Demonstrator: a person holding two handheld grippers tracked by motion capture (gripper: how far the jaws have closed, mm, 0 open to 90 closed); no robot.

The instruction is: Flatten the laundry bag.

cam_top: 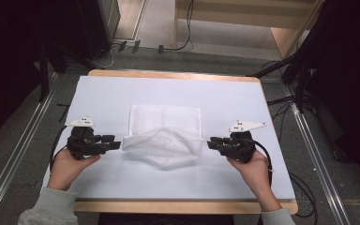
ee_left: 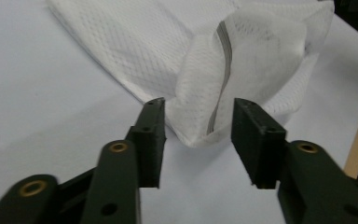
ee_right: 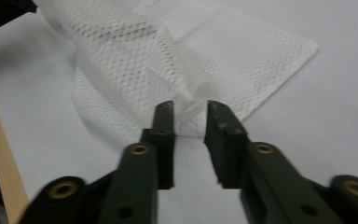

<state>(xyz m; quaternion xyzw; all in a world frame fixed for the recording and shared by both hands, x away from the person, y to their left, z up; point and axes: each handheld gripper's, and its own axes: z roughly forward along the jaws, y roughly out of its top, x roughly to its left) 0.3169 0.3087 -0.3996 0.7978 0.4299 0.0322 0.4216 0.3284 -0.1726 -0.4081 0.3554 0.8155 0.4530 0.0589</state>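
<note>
Mesh cloth (cam_top: pixel 165 137) laid on a white sheet (cam_top: pixel 103 93) over a wooden table (cam_top: pixel 168 206).
Grey floor (cam_top: pixel 23 136) and cables (cam_top: pixel 187 28) are seen at 12; left gripper (cam_top: pixel 116 146) and right gripper (cam_top: pixel 210 143) are released, cloth corners between parted jaws.

White mesh bag (cam_top: pixel 165 136), grey strip (ee_left: pixel 221 74), perhaps zipper.

surface: wooden-edged table (cam_top: pixel 178 206) | cover: white sheet (cam_top: pixel 122 183) | on sheet: folded white mesh cloth (cam_top: pixel 165 126)

The right tongs (ee_right: pixel 190 116) stand slightly apart, a corner of the white mesh cloth (ee_right: pixel 177 60) between their tips without clear pinch. The cloth lies folded and partly lifted on the white counter (ee_right: pixel 326 116).
</note>
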